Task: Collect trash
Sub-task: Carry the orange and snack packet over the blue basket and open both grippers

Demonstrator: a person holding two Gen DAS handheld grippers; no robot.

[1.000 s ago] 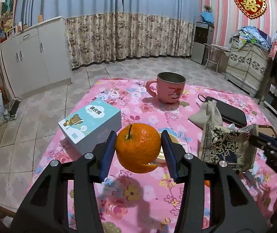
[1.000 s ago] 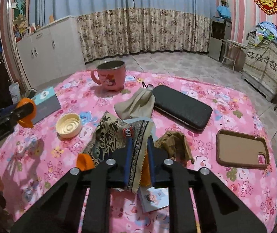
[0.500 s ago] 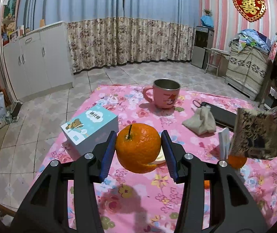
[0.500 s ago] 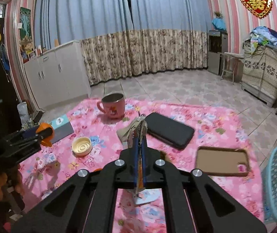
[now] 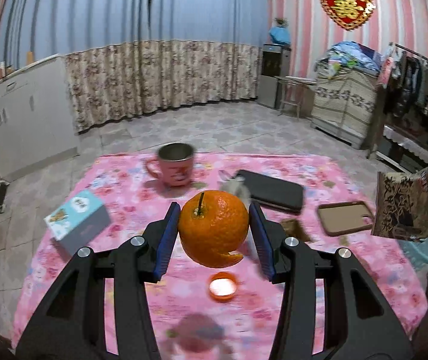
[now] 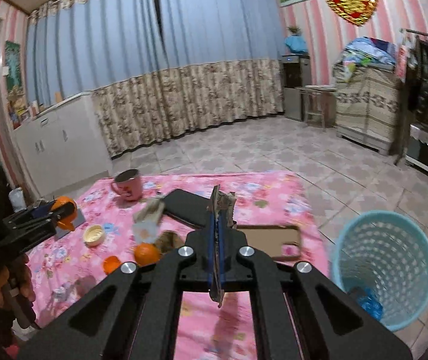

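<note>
We are pinching an orange peel (image 5: 214, 231) between the blue pads of our left gripper (image 5: 214, 234), its jaws closed against both sides of the hollow shell — the stem is pointing up and a curl of rind is hanging off the lower right edge. Our right gripper (image 6: 217, 240) is pressing its jaws together on a flat patterned wrapper (image 6: 221, 210), which is standing edge-on between the pads and hanging out below them. Both are being held above the pink floral tablecloth (image 5: 183, 300). Under the peel, an orange bottle cap (image 5: 223, 286) is lying on the cloth; further out are sitting a pink mug (image 5: 173, 165), a black case (image 5: 274, 190), a brown phone case (image 5: 346, 217) and a blue-topped box (image 5: 77, 222). Beside the table's right edge, a light blue basket (image 6: 385, 270) is standing on the floor, near the wrapper.
</note>
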